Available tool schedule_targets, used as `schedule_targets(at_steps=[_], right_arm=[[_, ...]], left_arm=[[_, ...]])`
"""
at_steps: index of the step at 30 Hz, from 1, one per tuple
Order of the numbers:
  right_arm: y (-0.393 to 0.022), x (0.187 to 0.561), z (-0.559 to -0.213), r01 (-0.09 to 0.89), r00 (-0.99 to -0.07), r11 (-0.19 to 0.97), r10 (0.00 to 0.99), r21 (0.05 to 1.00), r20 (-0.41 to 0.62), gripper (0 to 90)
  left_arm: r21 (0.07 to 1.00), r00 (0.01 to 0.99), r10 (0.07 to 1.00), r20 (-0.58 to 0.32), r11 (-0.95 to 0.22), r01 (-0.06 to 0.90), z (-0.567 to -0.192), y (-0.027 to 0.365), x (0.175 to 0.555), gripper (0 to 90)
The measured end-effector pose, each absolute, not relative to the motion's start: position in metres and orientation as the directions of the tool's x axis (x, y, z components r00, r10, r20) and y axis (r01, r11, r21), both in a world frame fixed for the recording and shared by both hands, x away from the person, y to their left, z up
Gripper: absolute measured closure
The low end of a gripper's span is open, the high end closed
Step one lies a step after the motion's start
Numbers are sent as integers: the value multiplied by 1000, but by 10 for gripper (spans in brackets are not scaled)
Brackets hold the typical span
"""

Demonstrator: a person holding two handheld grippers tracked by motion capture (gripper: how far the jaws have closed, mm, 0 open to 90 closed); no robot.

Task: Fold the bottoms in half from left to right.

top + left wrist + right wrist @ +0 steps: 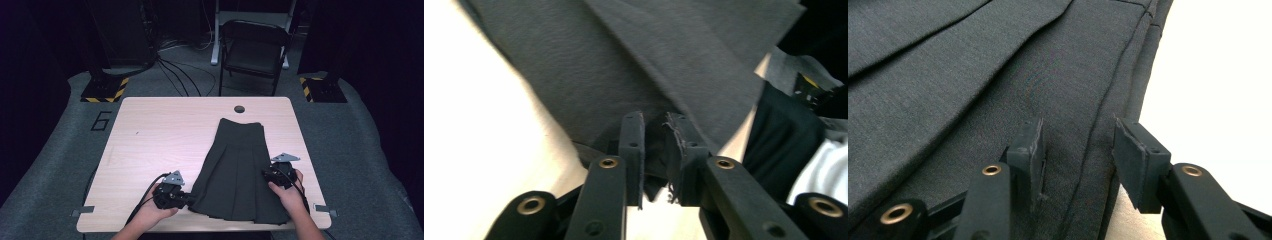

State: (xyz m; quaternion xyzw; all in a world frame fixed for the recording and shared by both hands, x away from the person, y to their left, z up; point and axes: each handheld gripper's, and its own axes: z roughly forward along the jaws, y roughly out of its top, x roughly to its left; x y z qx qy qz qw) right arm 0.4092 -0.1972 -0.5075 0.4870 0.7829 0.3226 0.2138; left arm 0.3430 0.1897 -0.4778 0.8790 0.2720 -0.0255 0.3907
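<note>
A dark room with grey carpet surrounds a pale wooden table (165, 140); a black folding chair (255, 47) stands at the top centre of the high view, with yellow-and-black striped stand bases to the upper left and upper right. A dark grey pleated skirt (237, 165) lies flat on the lower right part of the table, waistband toward the top, hem at the near edge.

The left tongs (189, 199) sit at the skirt's lower left corner; in the left gripper view they stand nearly together with a frayed bit of hem (659, 165) pinched between them. The right tongs (267, 176) rest at the skirt's right edge, apart, straddling the edge layers without pressing on them.

The left bite looks thin, seemingly catching little more than the hem corner, so a lift could let it slip out or raise one layer only and open the pleats. If the right tongs close as they stand, they may gather too few or too many edge layers, and the skirt would twist when pulled.

The only writing is a large "6" (101, 121) marked on the carpet left of the table.
</note>
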Motion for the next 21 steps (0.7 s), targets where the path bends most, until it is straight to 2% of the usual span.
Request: schedule_targets(at_steps=[5,12,16,21], right_arm=[[-197,410,-508,624,-436,319,900,713,-20,548],[-196,410,-508,622,-428,308,904,719,-17,548],[-198,411,-507,620,-431,312,902,720,-20,537],[-198,413,-506,621,-405,292,914,727,-21,477]], left_arm=[[679,864,436,-253,-556,480,-474,186,340,791],[716,831,502,-240,-487,501,-469,194,347,642],[740,811,539,-227,-446,504,-466,200,354,526],[726,779,585,-226,-432,535,-479,199,363,456]])
